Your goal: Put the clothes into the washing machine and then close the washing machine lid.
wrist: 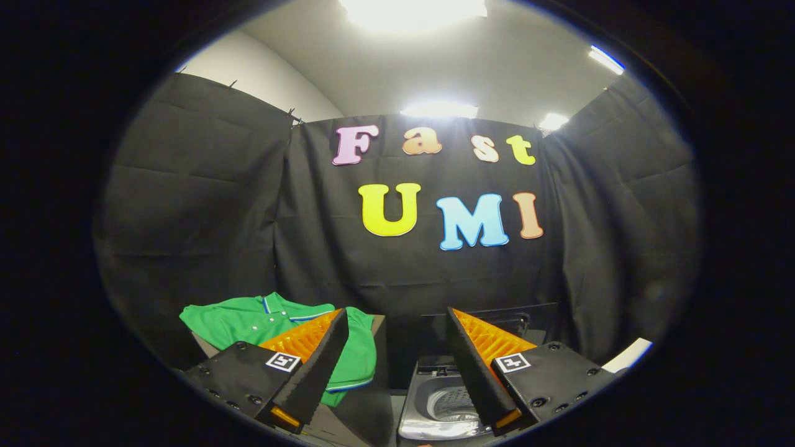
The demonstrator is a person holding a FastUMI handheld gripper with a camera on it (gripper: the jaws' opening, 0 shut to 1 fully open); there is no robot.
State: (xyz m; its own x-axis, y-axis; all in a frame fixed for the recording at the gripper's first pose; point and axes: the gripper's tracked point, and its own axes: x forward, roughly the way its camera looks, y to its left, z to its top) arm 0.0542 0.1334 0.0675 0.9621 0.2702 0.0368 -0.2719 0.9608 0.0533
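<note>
A green polo shirt (pixel 248 323) lies spread over a raised box-like stand, behind and around my left finger (pixel 310 354). The washing machine (pixel 435 403) stands low between the fingers and toward the right one, its lid (pixel 490 313) raised upright at the back and the perforated drum (pixel 450 403) showing inside. My gripper (pixel 394 335) hangs open above both, fingers wide apart, with nothing between them.
Black cloth walls close the booth on three sides just behind the stand and the machine. A pale edge (pixel 627 354) shows beyond the right finger. Bright ceiling lights are overhead.
</note>
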